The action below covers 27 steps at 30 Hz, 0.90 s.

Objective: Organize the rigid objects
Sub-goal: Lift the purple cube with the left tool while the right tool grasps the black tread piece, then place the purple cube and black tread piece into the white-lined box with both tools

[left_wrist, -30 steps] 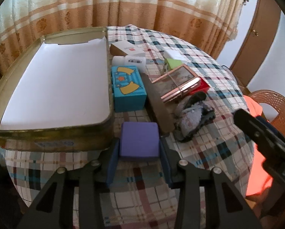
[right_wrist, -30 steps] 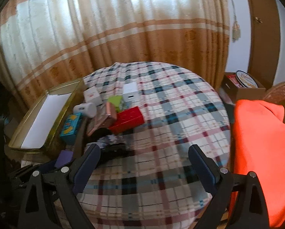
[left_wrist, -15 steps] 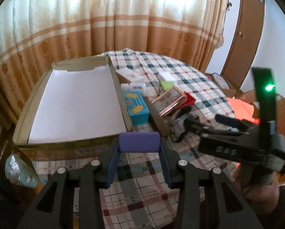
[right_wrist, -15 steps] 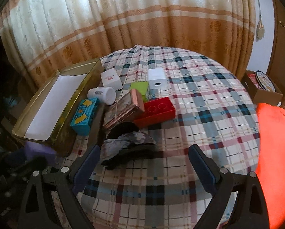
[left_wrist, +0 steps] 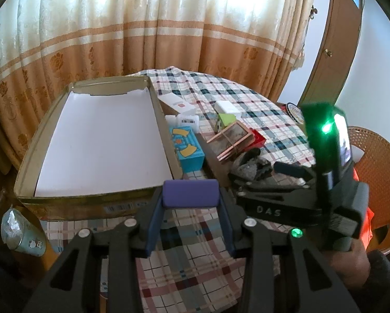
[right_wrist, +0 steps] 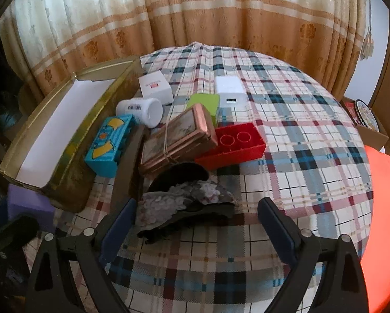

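The left gripper [left_wrist: 191, 207] is clamped on a purple block [left_wrist: 190, 193], held just above the near edge of a gold tray [left_wrist: 28, 167] lined with white paper. The right gripper [right_wrist: 197, 216] stands wide with nothing pressed between its pads; its jaws have just been closing a little, around a grey sequined cloth bundle [right_wrist: 184, 203] that lies between its fingers on the checked tablecloth [right_wrist: 299, 135].

Just right of the tray, a cluster of objects sits on the round table. A blue box with yellow shapes [right_wrist: 108, 143] lies beside the tray wall. A white jar [right_wrist: 140, 110] lies on its side behind it, near a white box with a red label [right_wrist: 155, 88]. A stack of copper-edged frames tied with string [right_wrist: 176, 140] leans on a red brick-shaped box [right_wrist: 234, 143]. A green box [right_wrist: 204, 104] and a white charger box [right_wrist: 230, 92] stand behind them.

Patterned curtains [right_wrist: 195, 13] hang behind the table. An orange cloth [right_wrist: 382, 221] lies at the right edge.
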Tool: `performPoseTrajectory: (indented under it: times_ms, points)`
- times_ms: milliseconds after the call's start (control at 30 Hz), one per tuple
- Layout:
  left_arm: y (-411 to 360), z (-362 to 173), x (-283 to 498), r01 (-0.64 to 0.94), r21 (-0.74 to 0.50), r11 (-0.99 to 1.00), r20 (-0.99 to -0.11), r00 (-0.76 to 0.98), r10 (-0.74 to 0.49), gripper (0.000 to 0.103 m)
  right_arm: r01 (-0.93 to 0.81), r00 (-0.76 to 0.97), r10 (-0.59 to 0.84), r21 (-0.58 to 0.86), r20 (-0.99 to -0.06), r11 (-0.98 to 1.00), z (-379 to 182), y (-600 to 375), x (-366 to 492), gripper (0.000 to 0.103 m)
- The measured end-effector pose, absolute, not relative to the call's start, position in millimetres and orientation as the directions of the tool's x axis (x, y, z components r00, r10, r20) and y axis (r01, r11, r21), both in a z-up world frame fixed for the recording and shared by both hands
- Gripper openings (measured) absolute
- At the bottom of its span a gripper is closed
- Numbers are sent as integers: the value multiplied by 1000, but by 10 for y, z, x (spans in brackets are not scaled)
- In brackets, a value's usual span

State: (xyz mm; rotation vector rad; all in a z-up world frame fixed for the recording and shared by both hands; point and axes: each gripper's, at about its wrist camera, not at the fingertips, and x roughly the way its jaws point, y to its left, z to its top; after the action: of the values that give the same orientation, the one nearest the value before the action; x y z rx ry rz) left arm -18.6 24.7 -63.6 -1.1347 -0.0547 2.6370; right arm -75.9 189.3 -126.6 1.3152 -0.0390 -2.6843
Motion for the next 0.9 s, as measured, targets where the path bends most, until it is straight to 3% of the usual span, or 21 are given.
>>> performPoseTrajectory:
  times_ms: [33, 67, 100, 267, 500, 900]
  points:
    - [246, -619, -181, -233, -141, -962, -704, -660, 262, 39, 128, -599, -152, 93, -786, -987, -1274, 1895, -758, 84]
    - [245, -606, -177, -235, -140, -962, -701, -662, 264, 39, 130, -604, -145, 83, -784, -988, -1262, 1892, -747, 73]
    - [248, -598, -176, -236, -139, -962, -699, -664, 264, 39, 132, -603, -142, 78, -785, -988, -1245, 1897, -736, 70]
    - [240, -525, -171, -247, -151, -957, -685, -672, 281, 39, 89, -596, -165, 139, -786, -986, -1188, 2037, -730, 70]
    - [118, -300, -211, -231, -160, -960, -646, -711, 279, 39, 74, -696, -160, 152, -700, -986, -710, 2109, -652, 70]
    - [-568, -58, -590, -40, -112, -993, -592, -800, 99, 39, 220, -752, -258, 137, -607, -966, -228, 1263, -1116, 70]
